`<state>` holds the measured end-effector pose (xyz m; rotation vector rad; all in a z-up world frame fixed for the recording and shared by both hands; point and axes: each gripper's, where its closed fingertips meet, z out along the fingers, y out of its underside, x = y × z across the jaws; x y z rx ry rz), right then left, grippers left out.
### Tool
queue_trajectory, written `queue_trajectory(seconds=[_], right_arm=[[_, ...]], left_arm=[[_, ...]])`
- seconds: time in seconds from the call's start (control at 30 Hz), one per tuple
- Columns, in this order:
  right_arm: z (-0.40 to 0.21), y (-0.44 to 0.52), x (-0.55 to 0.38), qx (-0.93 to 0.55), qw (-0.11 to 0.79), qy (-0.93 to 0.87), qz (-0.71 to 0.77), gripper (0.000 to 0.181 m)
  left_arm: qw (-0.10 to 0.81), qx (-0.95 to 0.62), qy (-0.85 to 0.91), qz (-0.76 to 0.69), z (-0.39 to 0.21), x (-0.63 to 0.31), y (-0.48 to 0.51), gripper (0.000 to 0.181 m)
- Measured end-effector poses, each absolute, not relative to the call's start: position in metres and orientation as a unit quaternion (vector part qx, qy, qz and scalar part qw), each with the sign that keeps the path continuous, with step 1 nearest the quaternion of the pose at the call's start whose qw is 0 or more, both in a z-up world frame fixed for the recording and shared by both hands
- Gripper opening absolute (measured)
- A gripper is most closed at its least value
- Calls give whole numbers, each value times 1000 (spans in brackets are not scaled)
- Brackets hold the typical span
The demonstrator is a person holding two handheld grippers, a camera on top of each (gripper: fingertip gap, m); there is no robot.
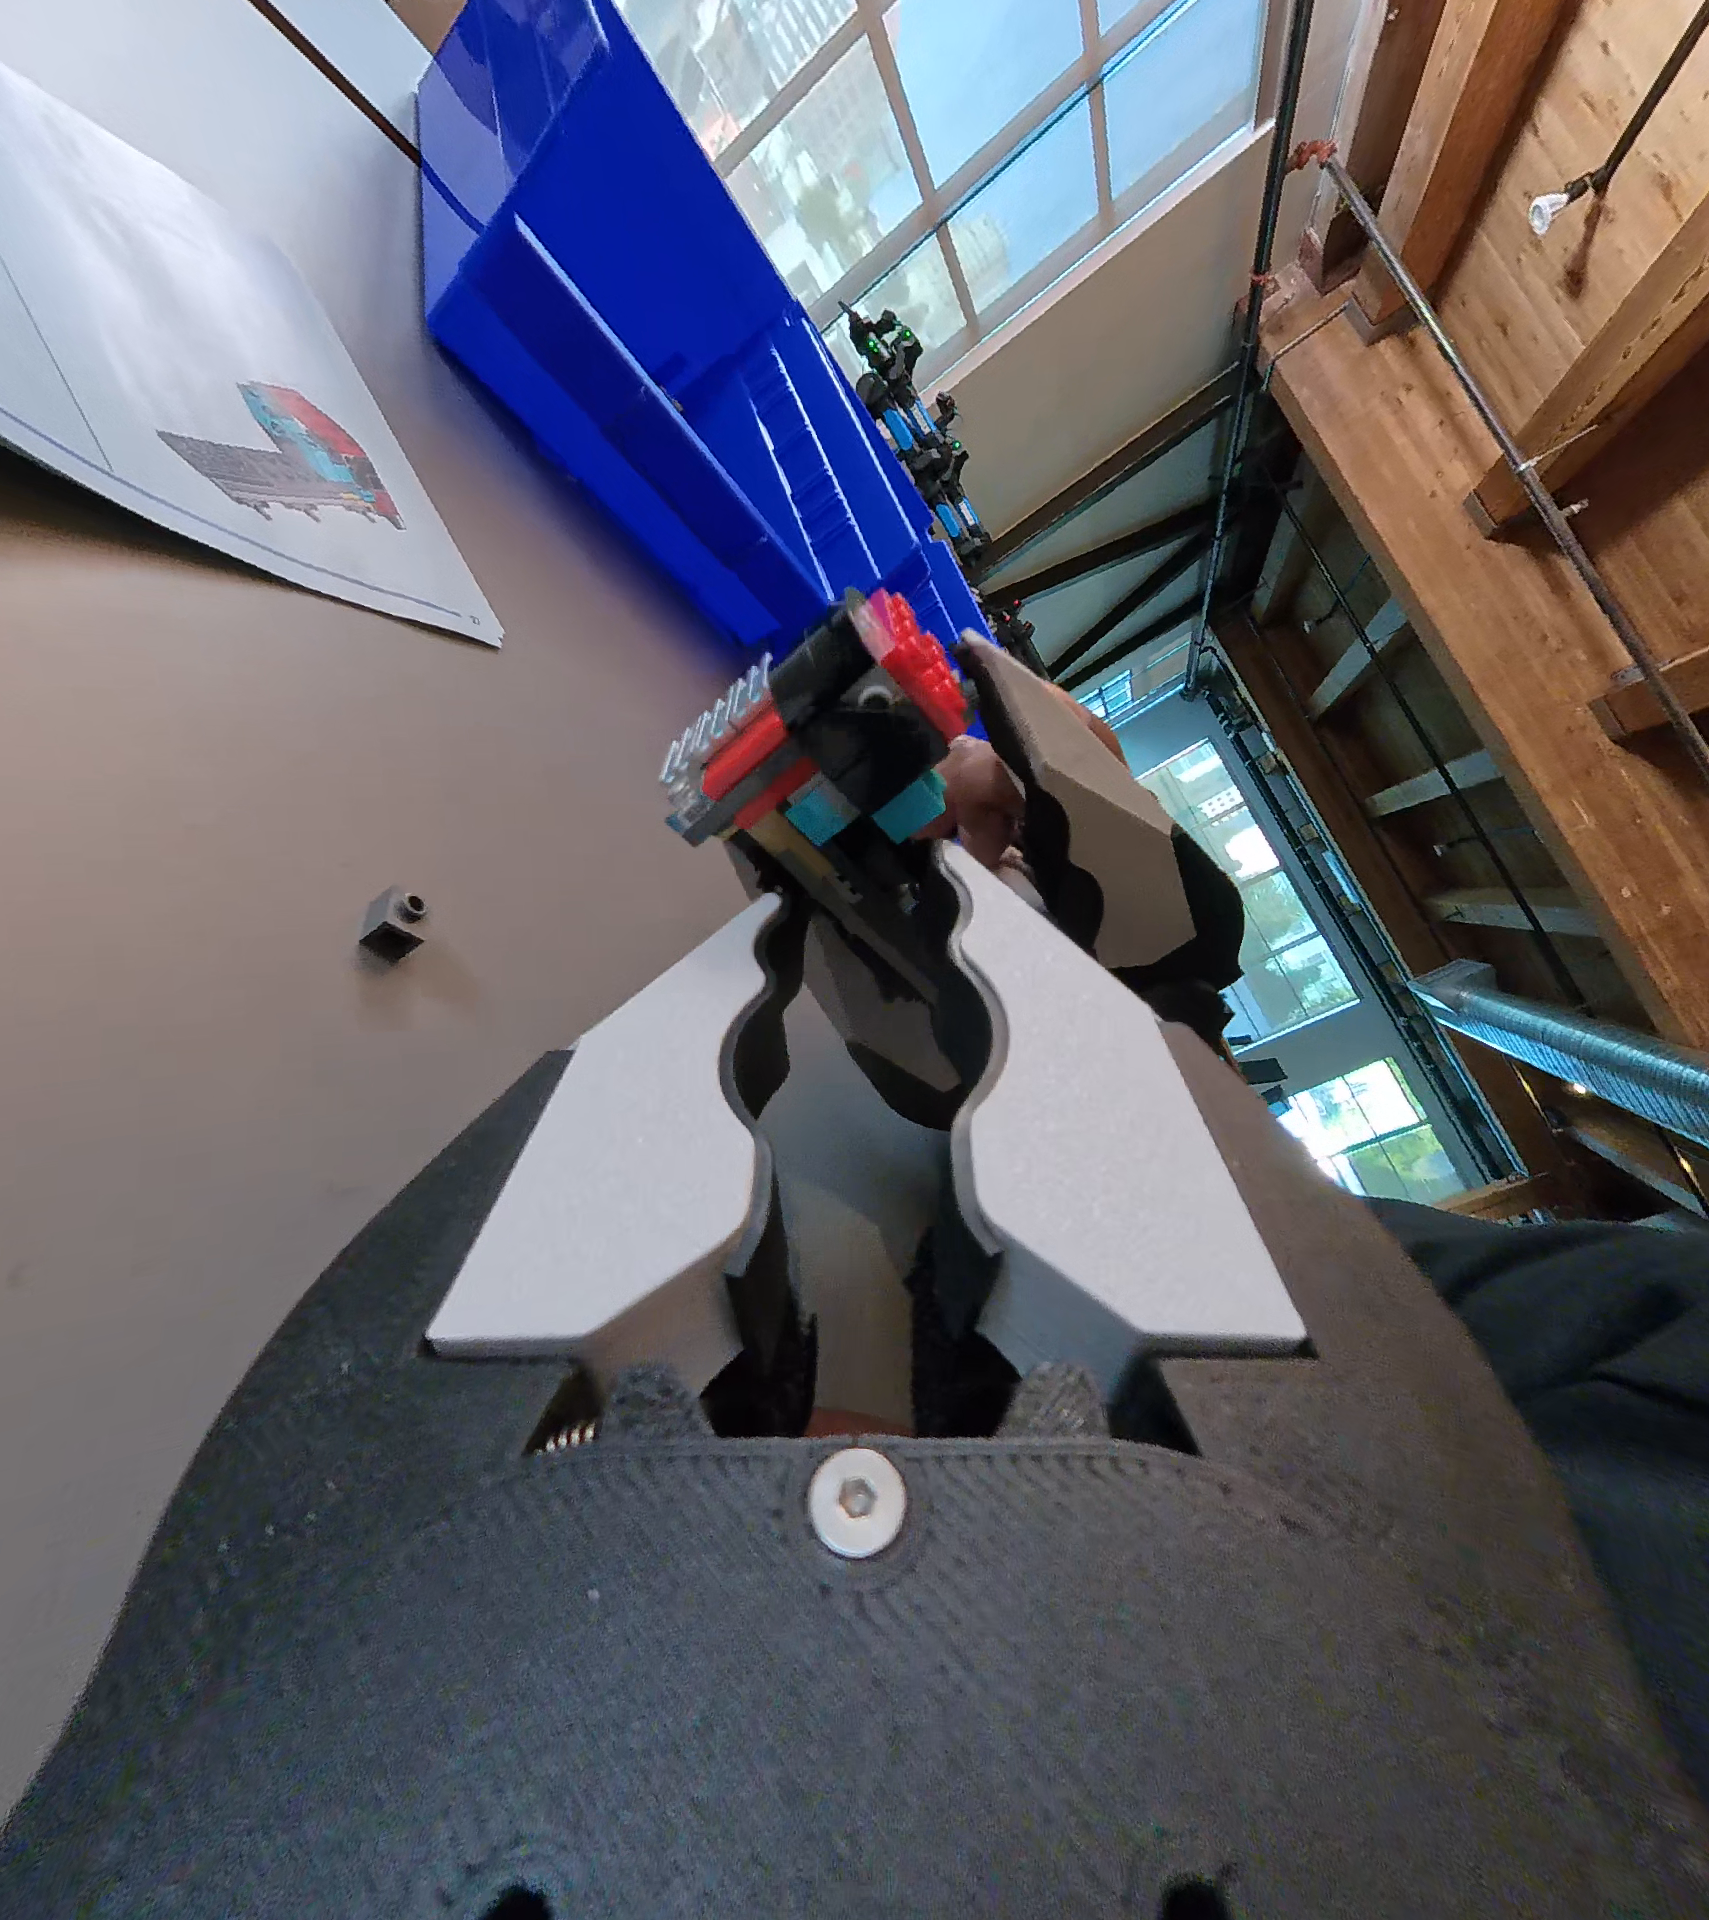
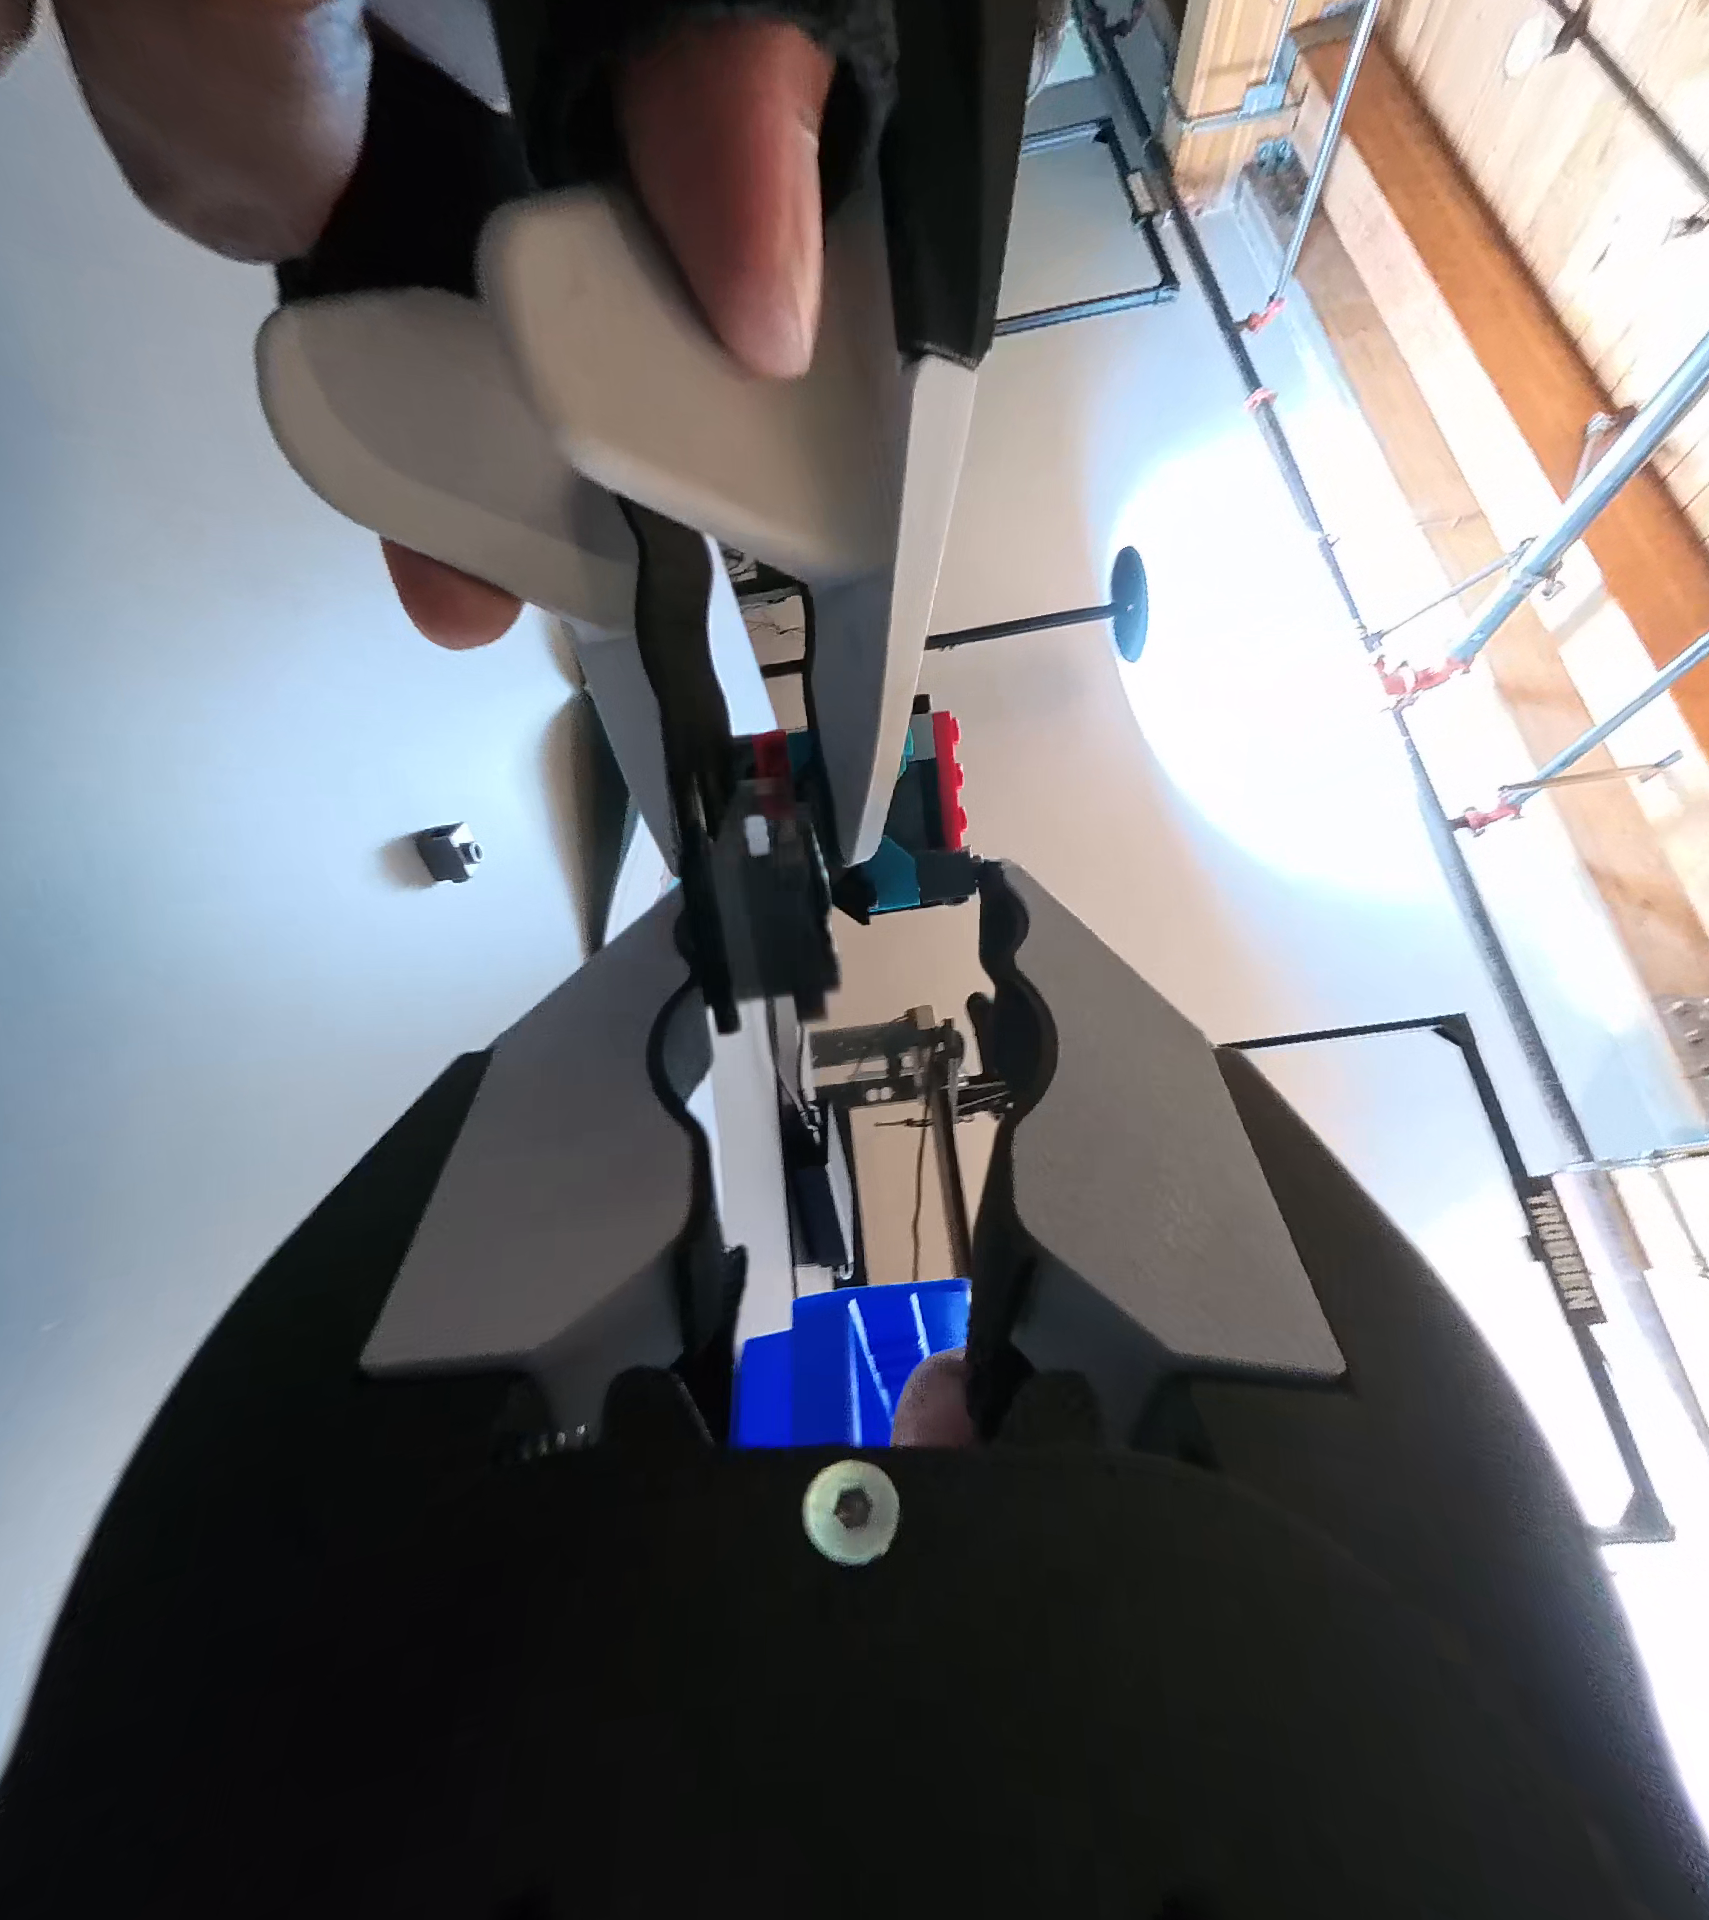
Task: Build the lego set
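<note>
We have the half-built lego model lifted off the table, pinched at its lower edge by our left gripper, whose fingers close on its dark base plate. Our right gripper meets it from the opposite side, fingers spread around the model's teal and black end and not yet pressing. We judge this a mid-build seating or regrip step. Off to the left gripper's left side lie the instruction booklet, the blue bins beyond, and a small grey brick. Next likely calls for closing squarely without twisting loose plates.
</note>
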<state>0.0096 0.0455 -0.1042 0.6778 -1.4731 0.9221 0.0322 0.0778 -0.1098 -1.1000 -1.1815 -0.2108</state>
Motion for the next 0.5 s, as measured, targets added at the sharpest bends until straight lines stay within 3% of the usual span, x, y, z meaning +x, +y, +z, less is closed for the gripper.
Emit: queue_trajectory(seconds=[0.5], right_arm=[[-105,44,8,279,610,-620,406,52]], left_arm=[[700,-462,-537,-96,-107,28,69,24]])
